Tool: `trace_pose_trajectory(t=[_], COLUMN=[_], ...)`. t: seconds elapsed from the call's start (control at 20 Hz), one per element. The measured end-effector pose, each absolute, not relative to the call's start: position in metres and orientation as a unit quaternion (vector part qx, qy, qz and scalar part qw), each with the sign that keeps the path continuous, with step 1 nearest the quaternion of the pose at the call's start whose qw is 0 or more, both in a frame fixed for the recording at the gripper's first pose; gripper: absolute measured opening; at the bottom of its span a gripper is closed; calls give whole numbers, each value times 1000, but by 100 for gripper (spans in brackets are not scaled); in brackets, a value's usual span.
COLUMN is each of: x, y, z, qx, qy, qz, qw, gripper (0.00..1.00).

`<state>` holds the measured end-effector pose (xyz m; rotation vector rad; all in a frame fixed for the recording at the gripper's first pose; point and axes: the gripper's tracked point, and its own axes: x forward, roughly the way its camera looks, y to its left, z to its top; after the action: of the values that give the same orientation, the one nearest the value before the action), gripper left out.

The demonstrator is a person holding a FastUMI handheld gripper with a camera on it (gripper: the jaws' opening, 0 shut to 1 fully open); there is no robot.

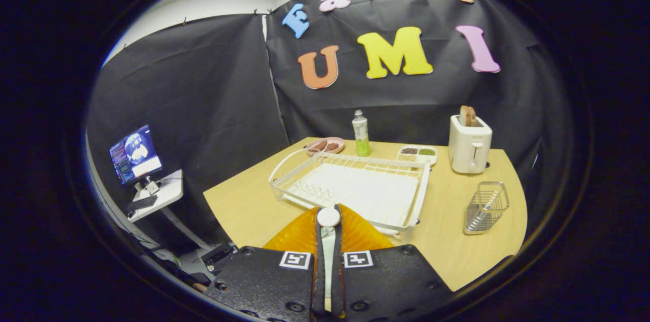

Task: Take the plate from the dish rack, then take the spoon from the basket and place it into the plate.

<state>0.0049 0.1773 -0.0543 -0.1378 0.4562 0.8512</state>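
The hand-held gripper (328,233) is holding a white spoon (328,220) upright between its two black fingers, which are standing nearly closed on the handle, with the rounded end of the spoon poking up just past the fingertips. Directly beneath and around the fingers, a ribbed, translucent orange plate (299,234) is lying on the light wooden worktop (244,205), its far edge just beside the near rim of the white wire dish rack (355,187), which is sitting empty of dishes. The small wire mesh basket (486,207) is standing well apart, near the worktop's edge, below the white toaster (469,147) with bread in its slots.

Judging by this layout, the plate is already out of the rack and the spoon out of the basket, so the step in hand is the placing. To do it well, the person should be lowering the spoon over the middle of the plate, tipping it toward flat so it is not dropping on end, and opening the fingers only when the spoon is close to the ribbed surface. Releasing near the plate's rim could let the spoon slide off onto the worktop or knock against the rack.
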Motion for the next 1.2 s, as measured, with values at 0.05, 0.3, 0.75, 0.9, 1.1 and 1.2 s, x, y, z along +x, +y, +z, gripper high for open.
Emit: trace_pose_trajectory(t=[0.05,0.3,0.75,0.9,1.1,1.2], x=[4,-2,1,15,29,36], y=[182,205,218,216,210,206], z=[-64,-95,-112,-110,-102,-96], qx=[-73,-63,-40,-25,-12,-5], qy=[230,280,317,314,297,285], qz=[414,446,462,444,422,406], qw=[878,847,827,839,856,868], gripper=[10,10,16,27,66,83])
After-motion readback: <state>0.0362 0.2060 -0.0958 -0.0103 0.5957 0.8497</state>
